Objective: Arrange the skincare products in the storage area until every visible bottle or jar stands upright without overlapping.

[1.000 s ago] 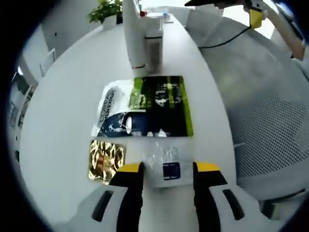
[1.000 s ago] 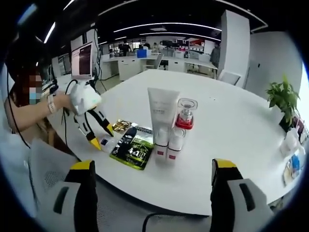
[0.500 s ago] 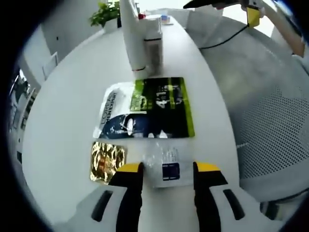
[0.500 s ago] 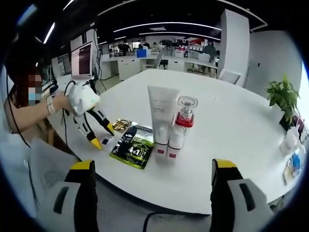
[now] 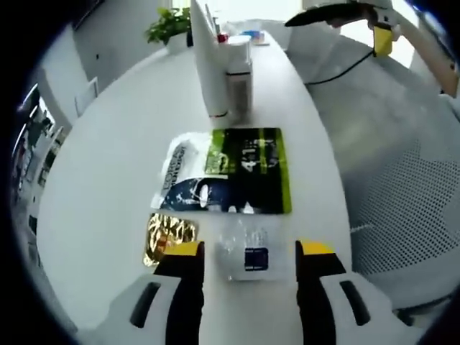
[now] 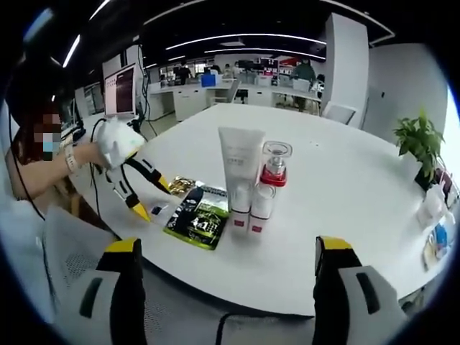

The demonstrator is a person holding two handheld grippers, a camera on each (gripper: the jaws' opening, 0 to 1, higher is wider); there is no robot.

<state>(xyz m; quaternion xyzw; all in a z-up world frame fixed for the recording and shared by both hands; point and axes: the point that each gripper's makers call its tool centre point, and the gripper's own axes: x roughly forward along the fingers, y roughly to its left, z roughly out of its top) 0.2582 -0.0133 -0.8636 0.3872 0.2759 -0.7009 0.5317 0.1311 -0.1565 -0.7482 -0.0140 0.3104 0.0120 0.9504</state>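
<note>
On the round white desk (image 6: 345,180), close to its near edge, a tall white squeeze tube (image 6: 241,176) stands upright on its cap, touching a small white bottle with a red band (image 6: 261,209) and, just behind that, a clear-topped red jar (image 6: 276,167). Beside them toward the person's side lie flat sachets: a black and green foil packet (image 5: 248,170) overlapping a white and navy packet (image 5: 183,176), then a crinkled gold sachet (image 5: 167,238) and a small clear sachet with a dark blue label (image 5: 250,251) nearest the desk's edge. The left gripper (image 5: 248,251), held in a person's hand (image 6: 108,147), hovers with its yellow-tipped jaws spread wide on either side of the clear sachet, not pinching it. The right gripper (image 6: 226,251) waits off the desk's edge, jaws far apart and holding nothing. A potted green plant (image 6: 418,140) sits at the far edge
</note>
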